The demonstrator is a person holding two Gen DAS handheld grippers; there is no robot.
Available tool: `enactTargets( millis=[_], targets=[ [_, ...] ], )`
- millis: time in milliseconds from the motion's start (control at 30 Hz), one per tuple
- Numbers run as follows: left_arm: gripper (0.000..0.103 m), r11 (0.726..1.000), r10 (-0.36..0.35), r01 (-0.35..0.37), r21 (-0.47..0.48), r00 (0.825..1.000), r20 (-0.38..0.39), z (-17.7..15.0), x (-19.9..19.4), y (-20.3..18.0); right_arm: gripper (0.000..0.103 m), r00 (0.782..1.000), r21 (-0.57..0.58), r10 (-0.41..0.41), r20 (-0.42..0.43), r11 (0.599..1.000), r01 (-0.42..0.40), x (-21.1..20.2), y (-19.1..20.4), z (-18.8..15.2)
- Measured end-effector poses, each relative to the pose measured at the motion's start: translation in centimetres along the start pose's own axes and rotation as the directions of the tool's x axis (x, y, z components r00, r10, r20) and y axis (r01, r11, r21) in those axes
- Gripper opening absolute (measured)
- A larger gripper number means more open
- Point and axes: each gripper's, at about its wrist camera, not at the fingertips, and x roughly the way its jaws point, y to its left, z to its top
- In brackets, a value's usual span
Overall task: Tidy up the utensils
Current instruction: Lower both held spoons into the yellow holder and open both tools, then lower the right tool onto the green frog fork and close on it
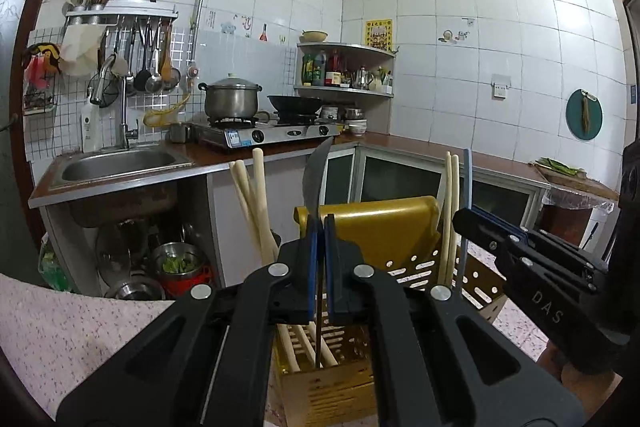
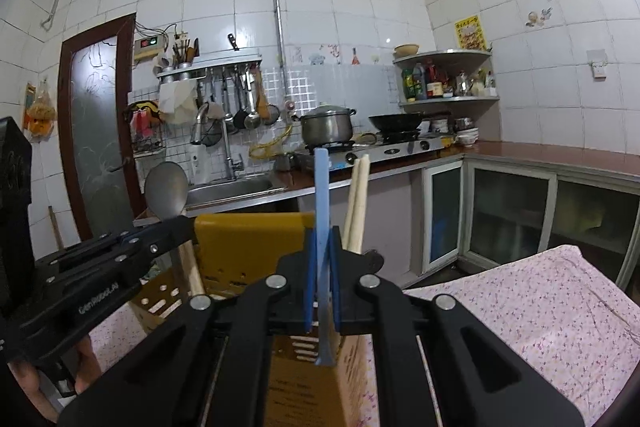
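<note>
In my left camera, my left gripper (image 1: 319,227) has its jaws pressed together on a thin metal spoon (image 1: 316,179). I see the spoon edge-on, so it looks like a dark blade, and it stands almost straight up. Its thin handle goes down between the blue pads (image 1: 312,267) toward the yellow holder (image 1: 384,227). The holder has slots in its sides and sits on a table with a flowery cloth (image 1: 80,327). Pale wooden chopsticks (image 1: 256,203) lean out of the holder on the left, and two more (image 1: 450,211) stand on the right. Just past those is a blue stick (image 1: 466,195), pinched by my right gripper (image 1: 466,217), which comes in from the right.

In my right camera, the right gripper (image 2: 322,247) has its jaws tight on the blue stick (image 2: 321,203) — it stands upright, and its lower end hangs over the holder (image 2: 248,239). Two chopsticks (image 2: 356,199) lean just right of it. On the left, my left gripper (image 2: 186,227) holds the spoon (image 2: 166,191), and here I see its round bowl, up above the holder's back edge. Behind it all are the sink (image 2: 236,189) and a pot (image 2: 327,125) on the stove.
</note>
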Motion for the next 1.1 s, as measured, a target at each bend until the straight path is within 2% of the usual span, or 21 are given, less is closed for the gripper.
enactTargets(
  millis=[67, 100, 133, 267, 300, 333, 367, 400, 467, 567, 700, 733, 867, 1000, 1100],
  targets=[
    [0.019, 1.000, -0.006, 0.006, -0.020, 1.000, -0.024, 0.4, -0.5, 0.3, 0.008, 0.999, -0.010, -0.003, -0.033, 1.000, 0.003, -0.2, 0.2, 0.1],
    [0.033, 1.000, 0.003, -0.004, -0.031, 0.999, -0.036, 0.5, -0.8, 0.5, 0.008, 0.999, -0.015, -0.010, -0.040, 1.000, 0.009, -0.3, 0.3, 0.1],
    [0.043, 0.999, 0.009, -0.011, -0.039, 0.999, -0.044, 0.6, -1.2, 0.5, 0.008, 0.998, -0.020, -0.022, -0.053, 1.000, 0.021, -0.7, 0.3, 0.2],
    [0.052, 0.996, -0.021, 0.011, -0.089, 0.993, -0.118, 1.1, -3.7, 1.8, 0.008, 0.997, 0.007, -0.026, -0.072, 1.000, 0.026, -2.7, 0.2, 0.8],
    [0.059, 0.996, -0.015, 0.003, -0.091, 0.991, -0.133, 1.1, -4.4, 2.0, 0.008, 0.997, 0.014, -0.028, -0.077, 0.999, 0.029, -3.5, 0.1, 0.9],
    [0.072, 0.996, -0.005, -0.009, -0.091, 0.989, -0.150, 1.0, -5.1, 2.3, 0.008, 0.996, 0.018, -0.031, -0.084, 0.999, 0.033, -4.0, 0.1, 1.0],
    [0.076, 0.996, 0.002, -0.017, -0.087, 0.985, -0.171, 0.9, -5.8, 2.5, 0.013, 0.994, 0.025, -0.039, -0.100, 0.999, 0.041, -4.8, 0.0, 0.9],
    [0.078, 0.996, 0.014, -0.030, -0.083, 0.982, -0.189, 0.6, -6.8, 3.0, 0.032, 0.993, 0.027, -0.043, -0.110, 0.999, 0.047, -5.3, 0.0, 0.8],
    [0.081, 0.996, 0.026, -0.047, -0.082, 0.970, -0.242, -0.5, -8.5, 4.0, 0.052, 0.989, 0.023, -0.072, -0.126, 0.997, 0.075, -6.9, 0.3, 0.1],
    [0.085, 0.990, 0.027, -0.071, -0.122, 0.942, -0.335, -2.5, -10.3, 5.8, 0.052, 0.976, 0.003, -0.104, -0.192, 0.994, 0.106, -8.2, 0.9, -1.4],
    [0.089, 0.984, 0.055, -0.121, -0.131, 0.904, -0.424, -5.8, -12.6, 7.5, 0.052, 0.936, 0.043, -0.118, -0.332, 0.989, 0.140, -9.0, 1.5, -4.4],
    [0.092, 0.981, 0.060, -0.135, -0.137, 0.892, -0.447, -6.8, -13.3, 8.0, 0.052, 0.922, 0.048, -0.127, -0.365, 0.987, 0.154, -9.2, 1.7, -5.2],
    [0.096, 0.978, 0.086, -0.169, -0.121, 0.860, -0.504, -9.9, -15.2, 9.0, 0.055, 0.887, 0.073, -0.138, -0.441, 0.979, 0.188, -10.0, 2.8, -8.0],
    [0.098, 0.975, 0.155, -0.214, -0.061, 0.850, -0.503, -11.4, -16.3, 9.5, 0.070, 0.877, 0.086, -0.143, -0.459, 0.975, 0.205, -10.9, 4.9, -9.4],
    [0.098, 0.968, 0.212, -0.252, -0.017, 0.847, -0.487, -11.8, -16.7, 9.8, 0.075, 0.868, 0.098, -0.136, -0.477, 0.974, 0.206, -10.9, 6.6, -9.8]
  ],
)
